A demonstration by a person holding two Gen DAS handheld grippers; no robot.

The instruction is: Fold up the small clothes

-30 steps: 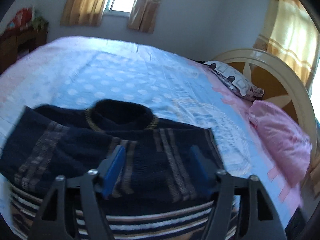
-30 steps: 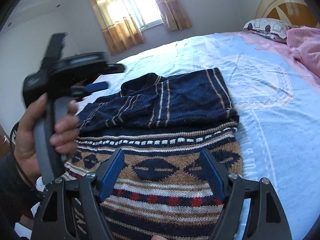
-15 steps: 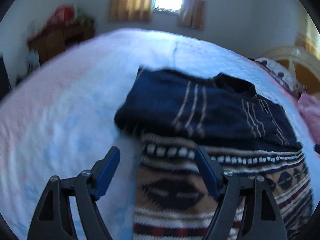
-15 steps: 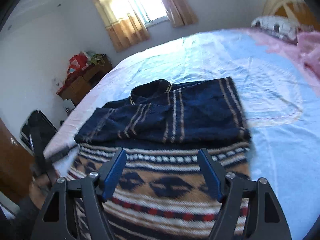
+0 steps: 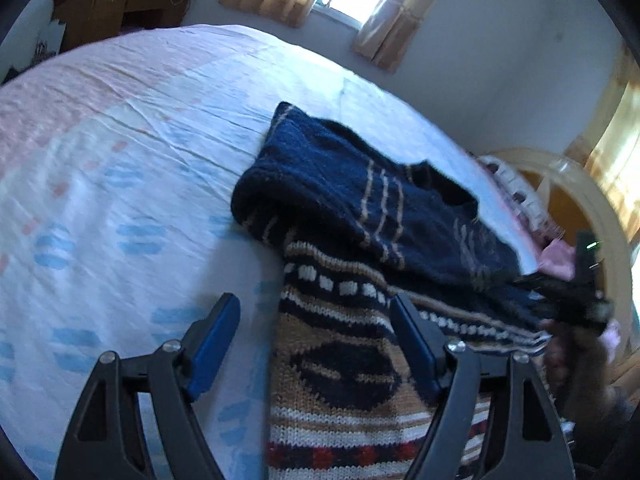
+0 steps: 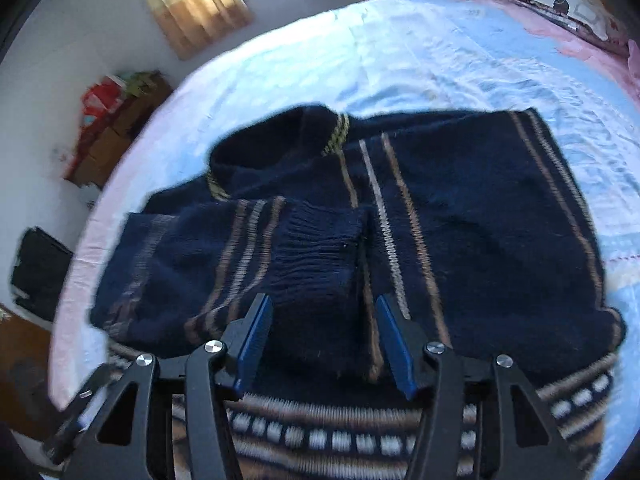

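Right wrist view: the right gripper, its jaws just closing but not yet pressing, is seen over a folded sleeve cuff of the sweater, which is spread on the bed. The left gripper is held open at the sweater's left edge, with nothing held.

Home bedroom. Large bed with a light blue and pink patterned cotton sheet fills most of both views. Cream wooden headboard with orange panels at its head, patterned white pillow beside it. Window with tan-and-cream striped curtains in a plain white wall. Brown wooden cabinet with red clutter on top stands by the wall.
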